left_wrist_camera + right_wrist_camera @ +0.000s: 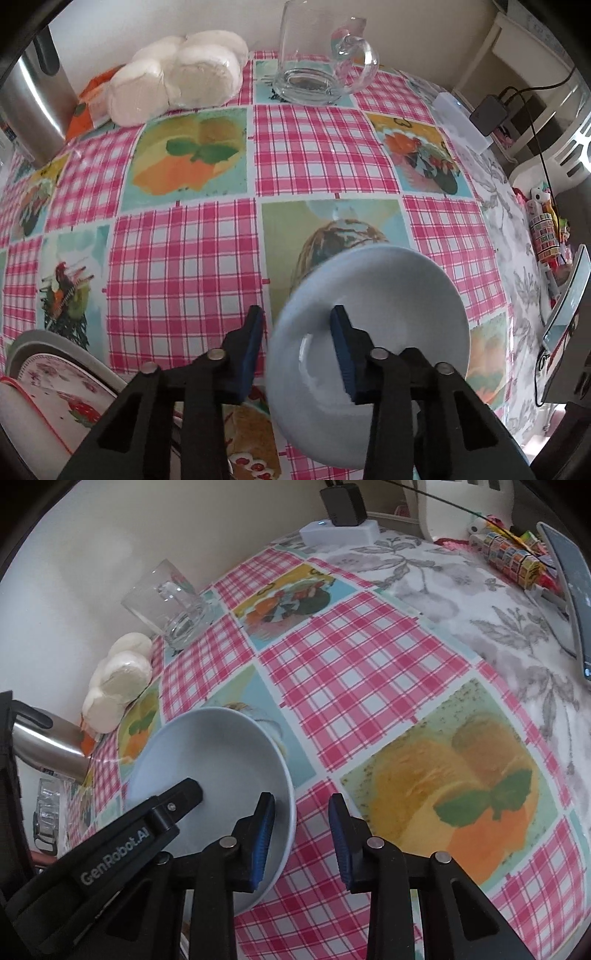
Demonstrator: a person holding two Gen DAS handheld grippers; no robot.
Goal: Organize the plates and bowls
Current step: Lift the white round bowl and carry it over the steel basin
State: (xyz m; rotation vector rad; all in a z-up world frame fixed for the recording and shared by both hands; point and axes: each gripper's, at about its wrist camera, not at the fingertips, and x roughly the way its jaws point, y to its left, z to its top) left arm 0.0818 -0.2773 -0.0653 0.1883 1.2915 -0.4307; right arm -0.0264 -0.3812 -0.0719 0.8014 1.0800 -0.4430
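A pale blue bowl [388, 295] rests on the checked tablecloth [184, 277], low and right of centre in the left wrist view. My left gripper [297, 325] straddles its near rim, one pad inside the bowl and the other outside. A thin strip of cloth shows between that outer pad and the rim. In the right wrist view the bowl [214, 753] lies low on the left. My right gripper [301, 808] straddles its right rim, with cloth visible between rim and outer pad. One of the left gripper's fingers [181, 797] reaches into the bowl. A stack of patterned plates [62, 391] sits at lower left.
At the back by the wall stand a glass mug [314, 62], wrapped white round packs [177, 77] and a steel kettle [33, 107]. To the right are a white box [461, 122] with a black charger, a phone [569, 295] and small clutter.
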